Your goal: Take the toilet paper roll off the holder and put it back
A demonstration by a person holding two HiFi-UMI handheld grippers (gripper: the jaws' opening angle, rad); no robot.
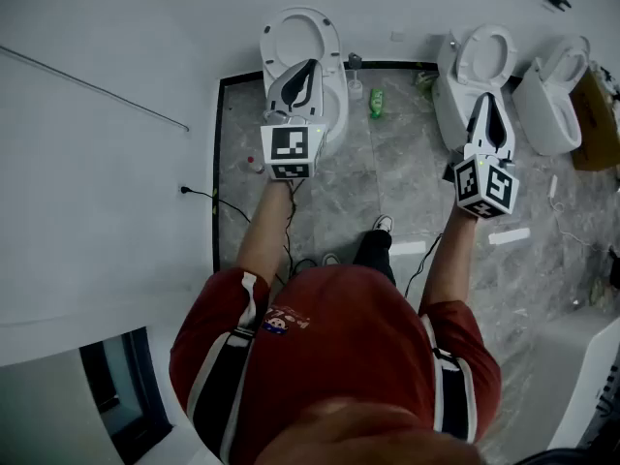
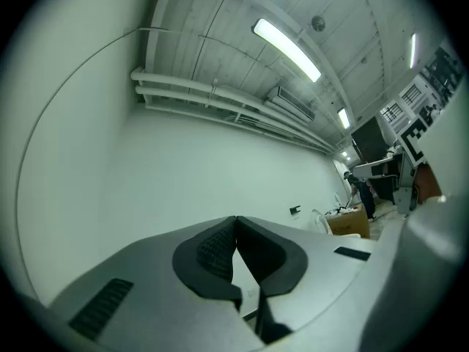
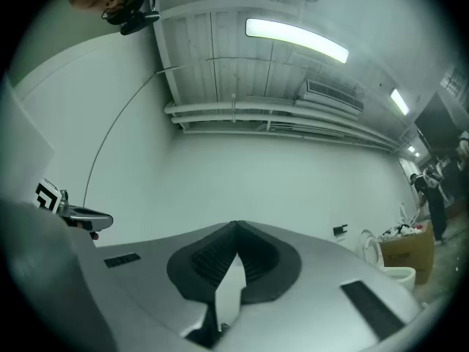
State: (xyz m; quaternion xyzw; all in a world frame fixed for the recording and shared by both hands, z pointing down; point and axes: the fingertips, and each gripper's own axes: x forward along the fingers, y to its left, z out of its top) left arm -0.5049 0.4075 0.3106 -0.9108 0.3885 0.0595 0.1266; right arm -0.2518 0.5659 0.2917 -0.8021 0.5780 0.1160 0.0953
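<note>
Nearest, the left gripper (image 1: 310, 65) and the right gripper (image 1: 488, 98) are held up, each with its jaws closed tip to tip on nothing. Beyond them, white toilets (image 1: 296, 31) stand on the marbled floor (image 1: 387, 172) beside a bare wall (image 1: 97, 163). No toilet paper roll or holder shows in any view, so the task seems unstarted.

Head camera looks steeply down past a red-shirted torso (image 1: 339, 356) onto a distant grey marbled floor (image 1: 407, 172). Cameras ride close behind the jaws of the left hand-held gripper (image 2: 236, 222) and right hand-held gripper (image 3: 234, 227), tilted slightly upward — both share the plain white wall (image 2: 183, 160) and long ceiling strip light (image 2: 287, 50).
</note>
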